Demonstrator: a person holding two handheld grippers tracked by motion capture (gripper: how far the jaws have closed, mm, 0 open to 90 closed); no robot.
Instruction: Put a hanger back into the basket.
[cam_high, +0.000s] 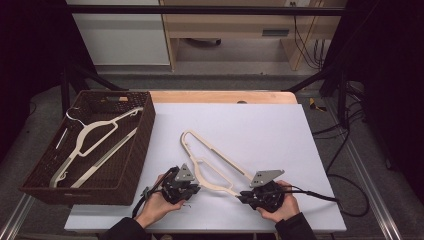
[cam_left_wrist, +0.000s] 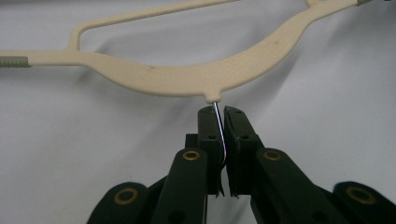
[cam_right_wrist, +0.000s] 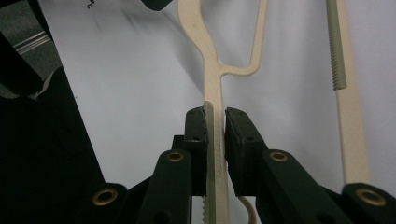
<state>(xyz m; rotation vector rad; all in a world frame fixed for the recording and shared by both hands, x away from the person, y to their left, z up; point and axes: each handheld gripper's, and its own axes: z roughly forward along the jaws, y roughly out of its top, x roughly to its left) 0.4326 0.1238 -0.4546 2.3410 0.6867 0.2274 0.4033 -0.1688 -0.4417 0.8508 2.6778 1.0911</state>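
A cream plastic hanger (cam_high: 215, 159) lies flat on the white tabletop (cam_high: 260, 125), between my two grippers. My left gripper (cam_high: 191, 181) is shut on the hanger's thin metal hook wire (cam_left_wrist: 215, 109), just below the hanger's curved middle (cam_left_wrist: 187, 77); in the left gripper view (cam_left_wrist: 218, 116) the wire runs down between the pads. My right gripper (cam_high: 243, 195) is shut on one end of the hanger's shoulder arm (cam_right_wrist: 212, 79), the cream bar pinched edge-on between its pads in the right gripper view (cam_right_wrist: 215, 119). The hanger's ridged lower bar (cam_right_wrist: 337, 51) passes to the right of those jaws.
A dark woven basket (cam_high: 145, 145) stands at the table's left edge, holding another cream hanger (cam_high: 95, 135) with a metal hook. Black cables (cam_high: 320, 196) trail from the right gripper toward the table's right edge. A wooden desk (cam_high: 225, 25) stands beyond the table.
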